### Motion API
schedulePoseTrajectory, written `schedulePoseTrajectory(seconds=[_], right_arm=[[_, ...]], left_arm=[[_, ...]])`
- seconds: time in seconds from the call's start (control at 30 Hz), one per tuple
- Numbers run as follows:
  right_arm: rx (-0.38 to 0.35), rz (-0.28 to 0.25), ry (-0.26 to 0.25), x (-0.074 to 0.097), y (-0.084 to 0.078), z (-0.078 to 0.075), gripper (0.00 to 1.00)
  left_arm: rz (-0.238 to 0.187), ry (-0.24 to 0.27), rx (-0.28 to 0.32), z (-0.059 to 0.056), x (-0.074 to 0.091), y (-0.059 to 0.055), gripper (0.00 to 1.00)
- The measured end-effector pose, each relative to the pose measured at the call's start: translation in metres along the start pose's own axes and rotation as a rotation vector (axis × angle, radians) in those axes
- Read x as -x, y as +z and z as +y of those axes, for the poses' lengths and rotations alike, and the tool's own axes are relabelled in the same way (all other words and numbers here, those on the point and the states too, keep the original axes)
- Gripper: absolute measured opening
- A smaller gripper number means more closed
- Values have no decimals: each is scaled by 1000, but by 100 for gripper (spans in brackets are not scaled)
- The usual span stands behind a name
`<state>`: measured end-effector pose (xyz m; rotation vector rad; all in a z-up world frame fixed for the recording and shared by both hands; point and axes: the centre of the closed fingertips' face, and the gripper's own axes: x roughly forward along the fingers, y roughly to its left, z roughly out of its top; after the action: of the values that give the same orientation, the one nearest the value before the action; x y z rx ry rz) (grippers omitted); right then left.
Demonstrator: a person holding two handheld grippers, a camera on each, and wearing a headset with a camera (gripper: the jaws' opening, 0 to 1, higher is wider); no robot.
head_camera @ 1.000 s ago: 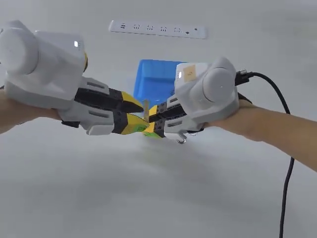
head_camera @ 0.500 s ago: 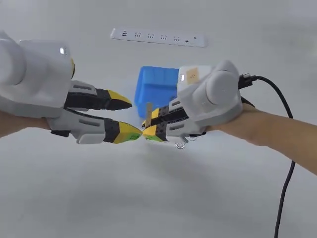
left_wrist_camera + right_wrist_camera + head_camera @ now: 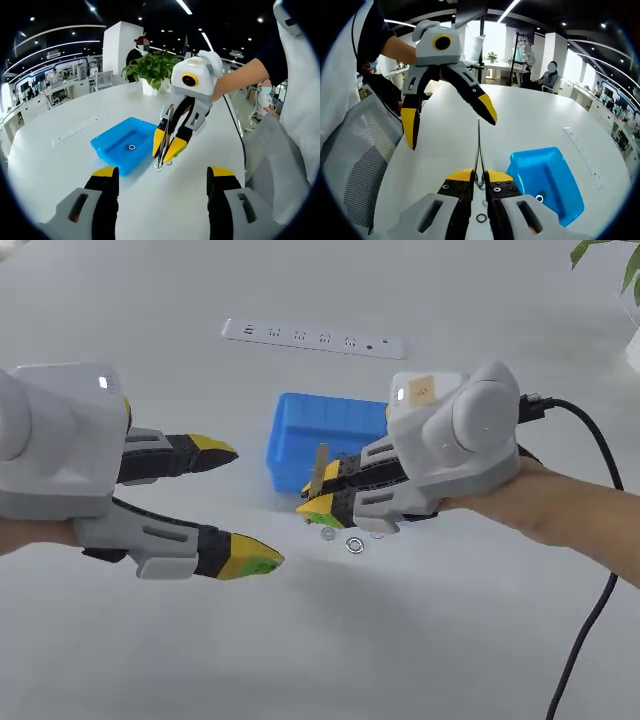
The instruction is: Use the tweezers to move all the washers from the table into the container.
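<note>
My right gripper (image 3: 318, 504) is shut on thin metal tweezers (image 3: 320, 468), which stand up between its jaws in front of the blue container (image 3: 325, 435). In the right gripper view the tweezers (image 3: 479, 145) rise from between my shut jaws. Three washers (image 3: 354, 545) lie on the white table just below the right gripper. One washer (image 3: 131, 147) lies inside the container (image 3: 125, 145). My left gripper (image 3: 240, 508) is wide open at the left, holding nothing, apart from the tweezers. From the right gripper view, the left gripper (image 3: 450, 130) hangs open above the tweezers' tips.
A white power strip (image 3: 312, 337) lies beyond the container. A black cable (image 3: 590, 610) trails from the right gripper toward the near right. A potted plant (image 3: 152, 70) stands at the table's far side. People sit in the office behind.
My left gripper, which was closed in at the tweezers, has opened and drawn back to the left. The right gripper keeps the tweezers and has shifted slightly right.
</note>
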<state>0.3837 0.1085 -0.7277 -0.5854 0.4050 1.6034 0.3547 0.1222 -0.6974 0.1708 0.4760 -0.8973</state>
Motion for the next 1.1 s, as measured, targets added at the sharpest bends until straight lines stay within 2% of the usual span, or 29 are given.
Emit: schedulePoseTrajectory(seconds=[0.07,0.17,0.3,0.43,0.53,0.73,0.93,1.1], right_arm=[[1,1,-5,6,2,3,10],[-3,-1,-19,14,4,4,10],[-6,8,-30,24,4,3,10],[-17,8,-47,33,8,-1,10],[-40,-9,-73,40,14,-8,10],[-32,-17,-104,49,21,-20,10],[-25,-33,-145,58,30,-45,10],[-36,-37,-175,57,28,-69,10]], left_arm=[[-7,8,-5,-2,0,0,83],[-31,56,-45,2,1,3,90],[-39,42,-10,-3,2,2,90],[-32,36,-3,-8,2,-3,97],[-27,28,10,-11,2,-9,99],[-30,22,43,-17,1,-16,99],[-43,30,62,-21,-1,-19,99],[-34,30,78,-27,0,-28,99]])
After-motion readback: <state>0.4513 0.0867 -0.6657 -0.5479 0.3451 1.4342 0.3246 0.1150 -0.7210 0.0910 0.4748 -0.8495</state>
